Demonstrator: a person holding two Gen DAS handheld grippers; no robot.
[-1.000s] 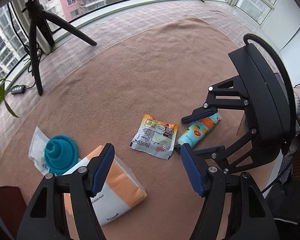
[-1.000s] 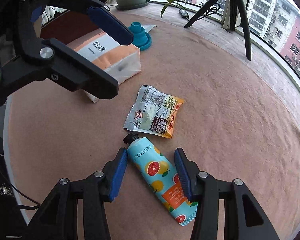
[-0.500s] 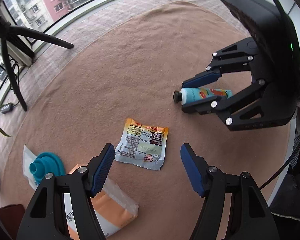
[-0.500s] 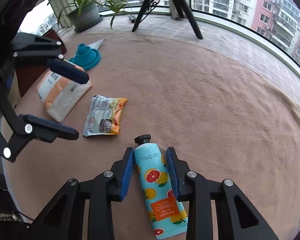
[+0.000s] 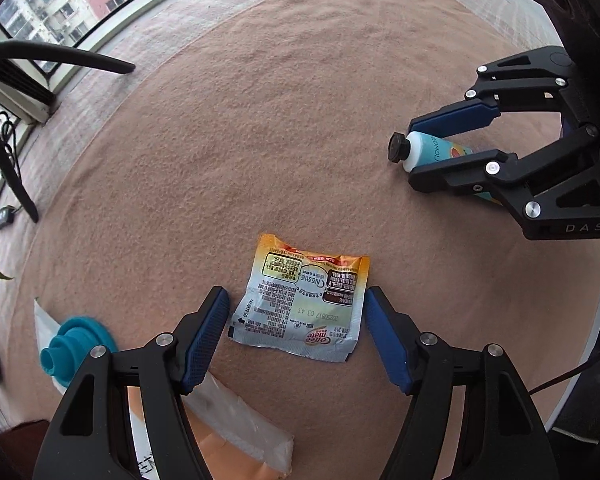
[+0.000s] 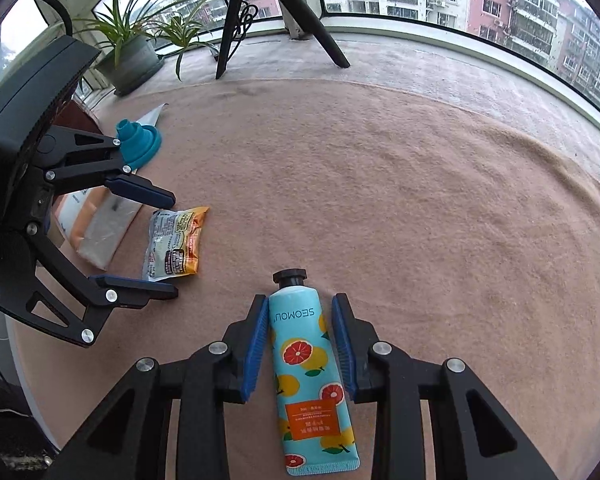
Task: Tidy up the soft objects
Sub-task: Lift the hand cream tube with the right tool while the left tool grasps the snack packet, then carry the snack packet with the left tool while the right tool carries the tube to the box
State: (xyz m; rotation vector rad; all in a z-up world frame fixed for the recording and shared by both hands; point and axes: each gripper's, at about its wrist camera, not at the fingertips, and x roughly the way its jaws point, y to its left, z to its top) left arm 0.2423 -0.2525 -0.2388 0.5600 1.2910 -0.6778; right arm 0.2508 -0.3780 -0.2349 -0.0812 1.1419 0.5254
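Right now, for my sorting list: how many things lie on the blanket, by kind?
Tubes: 1, the fruit-print tube
Sachets: 1, the orange sachet
Tissue packs: 1, the orange-and-white pack
Funnels: 1, the teal funnel
White flat packets: 1, under the funnel
Total: 5

Left gripper (image 5: 296, 336) angled down, jaws wide, right gripper (image 6: 300, 344) jaws narrowly parted

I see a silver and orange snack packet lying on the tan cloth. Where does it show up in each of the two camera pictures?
Left wrist view: the crinkled silver and orange snack packet lies low in the middle, between that gripper's blue pads.
Right wrist view: it lies at the left, below centre.
Shared landmark: the teal ribbed funnel.
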